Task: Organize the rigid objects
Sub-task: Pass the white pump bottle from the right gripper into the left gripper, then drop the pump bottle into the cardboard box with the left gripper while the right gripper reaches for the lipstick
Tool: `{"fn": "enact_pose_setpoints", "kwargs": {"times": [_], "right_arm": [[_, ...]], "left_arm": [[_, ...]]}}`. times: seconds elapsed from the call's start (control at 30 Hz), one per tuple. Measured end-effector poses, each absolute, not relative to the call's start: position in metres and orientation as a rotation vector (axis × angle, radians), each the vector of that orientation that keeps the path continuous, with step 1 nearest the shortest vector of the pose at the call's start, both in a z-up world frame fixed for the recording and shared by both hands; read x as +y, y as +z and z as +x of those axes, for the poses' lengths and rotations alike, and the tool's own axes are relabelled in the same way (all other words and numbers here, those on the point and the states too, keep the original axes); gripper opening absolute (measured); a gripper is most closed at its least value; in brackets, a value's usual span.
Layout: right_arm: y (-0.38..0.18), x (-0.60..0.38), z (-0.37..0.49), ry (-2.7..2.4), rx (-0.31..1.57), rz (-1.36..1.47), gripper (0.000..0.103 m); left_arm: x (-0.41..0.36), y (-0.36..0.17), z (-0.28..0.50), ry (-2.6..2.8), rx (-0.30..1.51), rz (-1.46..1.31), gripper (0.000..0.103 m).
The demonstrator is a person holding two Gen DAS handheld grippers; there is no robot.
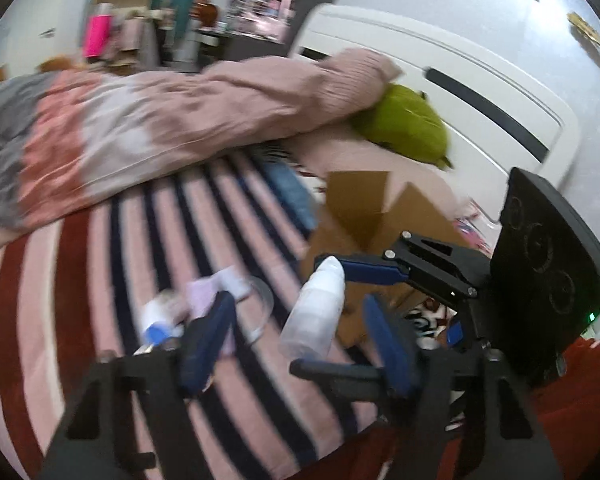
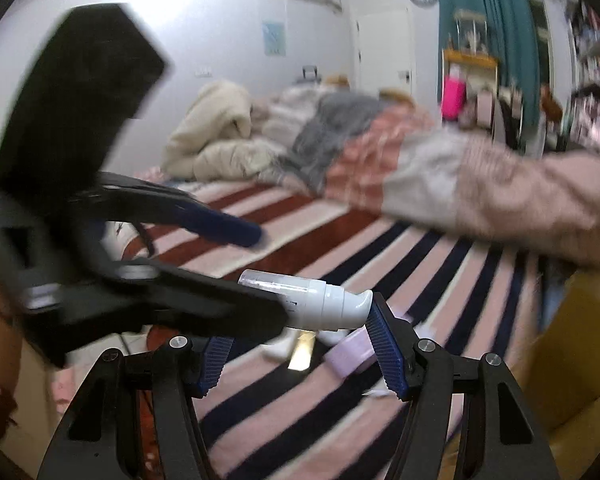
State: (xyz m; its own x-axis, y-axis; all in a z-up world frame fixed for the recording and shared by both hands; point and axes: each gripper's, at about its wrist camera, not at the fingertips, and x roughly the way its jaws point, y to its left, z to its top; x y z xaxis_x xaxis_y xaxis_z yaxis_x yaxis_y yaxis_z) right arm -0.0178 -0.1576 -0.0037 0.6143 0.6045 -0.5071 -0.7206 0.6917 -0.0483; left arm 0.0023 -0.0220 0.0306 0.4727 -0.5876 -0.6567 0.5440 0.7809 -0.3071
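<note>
Bottle (image 2: pixel 324 304), a white pump one, is above the striped bed cover (image 1: pixel 100 280), gripped lengthwise by the right gripper (image 2: pixel 300 320), with its nozzle against the right pad. The left gripper (image 1: pixel 296 320) stands released around the same bottle; its left pad is clearly apart from it. A cardboard box (image 1: pixel 360 208) is just beyond, to the right.

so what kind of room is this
Most likely a bedroom: a bed with a striped blanket and a heaped cream duvet, a white headboard against the wall, and cluttered shelves beyond.
</note>
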Motion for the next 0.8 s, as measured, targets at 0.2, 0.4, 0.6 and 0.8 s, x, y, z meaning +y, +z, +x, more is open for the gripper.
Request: {"fn": "enact_pose_setpoints", "kwargs": {"times": [0.2, 0.4, 0.6, 0.8], "right_arm": [[0.013, -0.22, -0.005, 0.632, 0.451, -0.25, 0.06], [0.007, -0.272, 0.019, 0.502, 0.58, -0.24, 0.06], [-0.006, -0.301, 0.034, 0.493, 0.713, -0.172, 0.064], [-0.002, -0.297, 0.029, 0.49, 0.681, -0.184, 0.091]], "left_arm": [[-0.119, 0.041, 0.032, -0.825, 0.892, 0.097, 0.03], [-0.188, 0.014, 0.068, -0.911, 1.001, 0.154, 0.03], [-0.198, 0.001, 0.081, -0.822, 1.041, 0.187, 0.064], [-0.149, 0.024, 0.069, -0.753, 0.962, 0.115, 0.074]]}}
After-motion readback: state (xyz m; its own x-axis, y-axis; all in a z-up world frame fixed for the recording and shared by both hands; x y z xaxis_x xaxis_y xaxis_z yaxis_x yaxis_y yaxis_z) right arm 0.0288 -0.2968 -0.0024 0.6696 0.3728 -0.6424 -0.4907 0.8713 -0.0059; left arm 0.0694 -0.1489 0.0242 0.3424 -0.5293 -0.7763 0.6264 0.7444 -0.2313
